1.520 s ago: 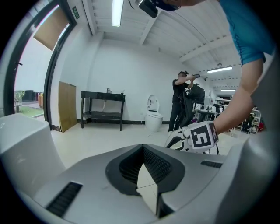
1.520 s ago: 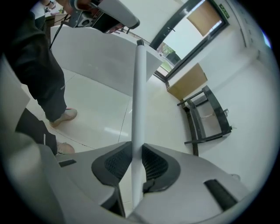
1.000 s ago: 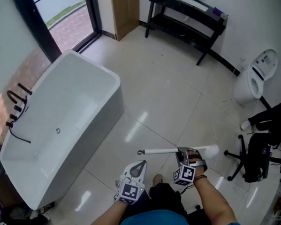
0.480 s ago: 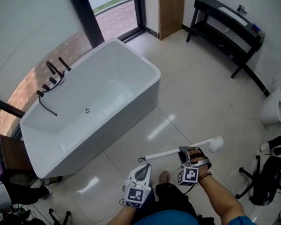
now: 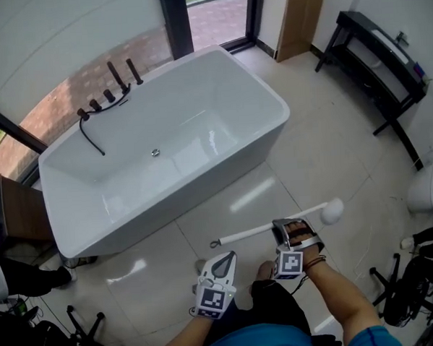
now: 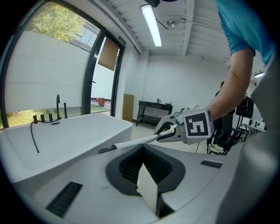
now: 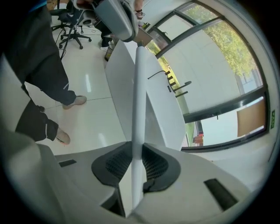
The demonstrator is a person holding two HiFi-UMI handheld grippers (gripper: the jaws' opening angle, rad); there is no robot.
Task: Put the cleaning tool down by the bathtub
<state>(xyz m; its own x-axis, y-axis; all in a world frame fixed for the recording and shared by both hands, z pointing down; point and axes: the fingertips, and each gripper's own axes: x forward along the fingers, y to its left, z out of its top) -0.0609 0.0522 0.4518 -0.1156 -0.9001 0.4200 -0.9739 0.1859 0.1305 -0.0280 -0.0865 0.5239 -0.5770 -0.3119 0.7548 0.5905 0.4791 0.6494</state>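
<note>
The cleaning tool (image 5: 266, 231) is a long white rod with a rounded white head (image 5: 332, 211) at its right end and a dark hanging loop at its left end. My right gripper (image 5: 280, 234) is shut on the rod's shaft, holding it level above the tiled floor; its own view shows the cleaning tool (image 7: 138, 109) running up between the jaws. My left gripper (image 5: 222, 265) is shut and empty, just left of the rod. The white bathtub (image 5: 249, 84) stands ahead and to the left, and the bathtub (image 6: 65, 135) also shows in the left gripper view beside the rod (image 6: 135, 141).
Black taps and a hose (image 5: 104, 102) sit on the tub's far rim. A black console table (image 5: 384, 58) stands at the right wall, a toilet (image 5: 428, 186) below it. Office chair bases (image 5: 403, 289) and a brown stool (image 5: 19, 211) flank the person's legs.
The view has swung left over the second, bringing the bathtub from the left edge to the centre. Both grippers keep their pose, and the rod stays held level.
</note>
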